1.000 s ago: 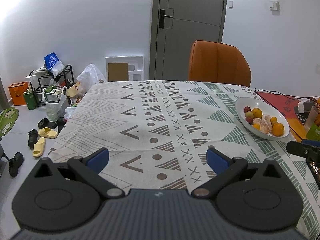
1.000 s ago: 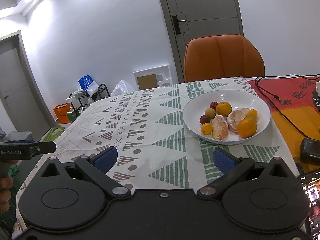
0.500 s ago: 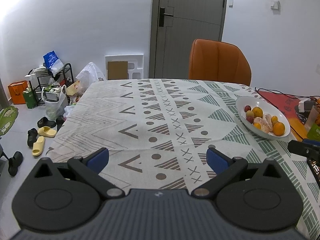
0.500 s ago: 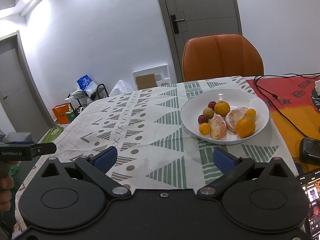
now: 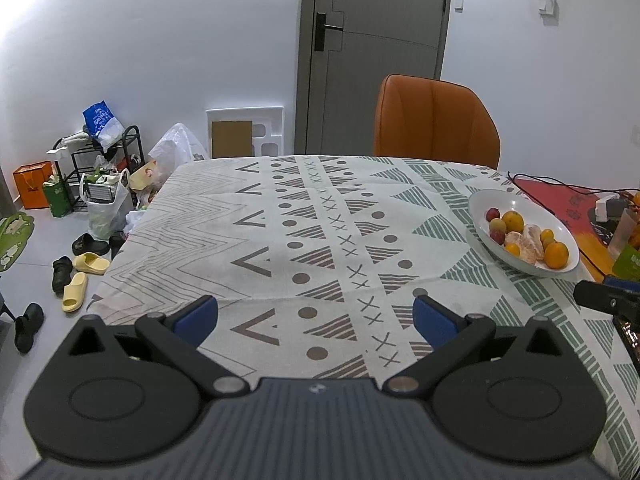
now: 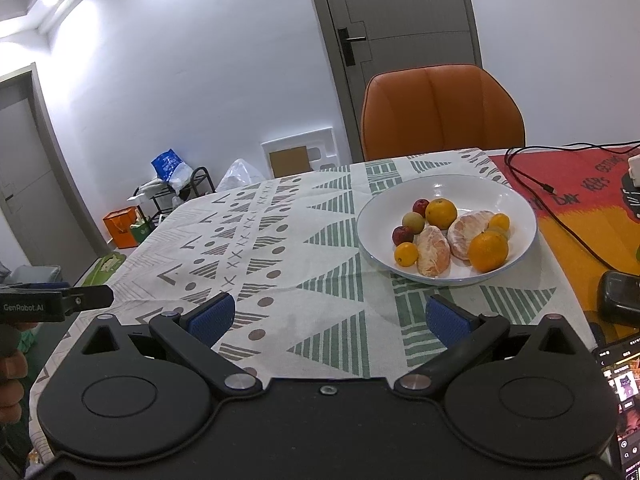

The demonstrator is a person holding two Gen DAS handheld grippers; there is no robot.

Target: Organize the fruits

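Note:
A white bowl [image 6: 444,188] [image 5: 486,204] holds several fruits: oranges [image 6: 488,251], two peeled citrus halves [image 6: 432,256], small red and green plums [image 6: 414,221]. It rests on the patterned tablecloth [image 6: 304,240]. My right gripper [image 6: 327,320] stands open just short of the bowl, nothing between its blue pads. Over the left part of the cloth my left gripper [image 5: 316,316] is open and empty, the bowl far to its right. The tip of the left gripper [image 6: 68,300] shows at the right wrist view's left edge.
An orange chair [image 6: 440,112] stands behind the table. Right of the bowl lie a red-orange mat [image 6: 580,208], a black cable [image 6: 560,224], a dark device [image 6: 620,300] and a lit phone [image 6: 624,392]. Shoes, bags and a rack [image 5: 92,176] clutter the floor at left.
The right gripper has drifted slightly toward the bowl. The left wrist view has tilted a little, with the bowl shifting slightly left. Both grippers stay open.

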